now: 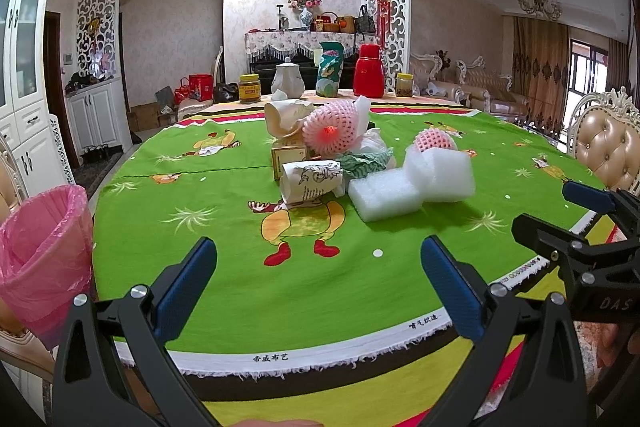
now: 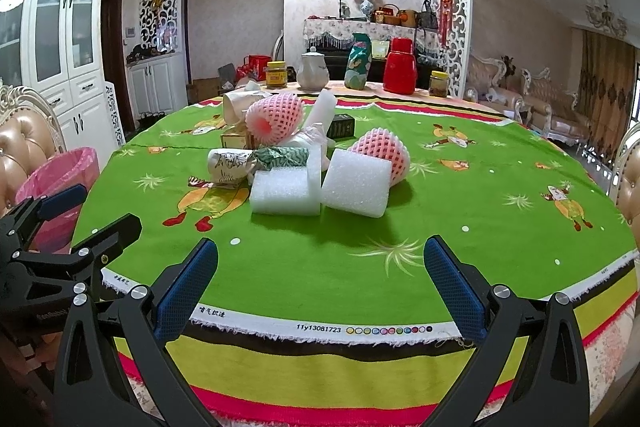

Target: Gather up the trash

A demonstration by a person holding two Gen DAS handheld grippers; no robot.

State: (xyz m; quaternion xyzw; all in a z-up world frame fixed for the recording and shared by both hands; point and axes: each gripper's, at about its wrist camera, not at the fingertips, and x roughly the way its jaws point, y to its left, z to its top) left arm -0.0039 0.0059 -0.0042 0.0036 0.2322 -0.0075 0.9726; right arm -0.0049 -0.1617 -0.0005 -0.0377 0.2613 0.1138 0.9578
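A pile of trash lies mid-table on the green cloth: two white foam blocks [image 2: 286, 193] [image 2: 356, 187], two pink foam fruit nets [image 2: 274, 117] [image 2: 384, 149], a printed paper cup [image 2: 230, 167] on its side, a crumpled green wrapper [image 2: 280, 157], a small yellow box [image 1: 288, 155] and a black box [image 2: 340, 127]. A bin with a pink liner [image 1: 44, 251] stands off the table's left edge. My left gripper [image 1: 318, 267] is open and empty over the near edge. My right gripper [image 2: 320, 267] is open and empty, short of the foam blocks.
At the table's far side stand a yellow-lidded jar [image 1: 249, 87], a white teapot [image 1: 288, 79], a green bag [image 1: 330, 69], a red thermos [image 1: 368, 71] and another jar [image 1: 405, 85]. Padded chairs stand at the right [image 1: 608, 147] and the left [image 2: 24, 143].
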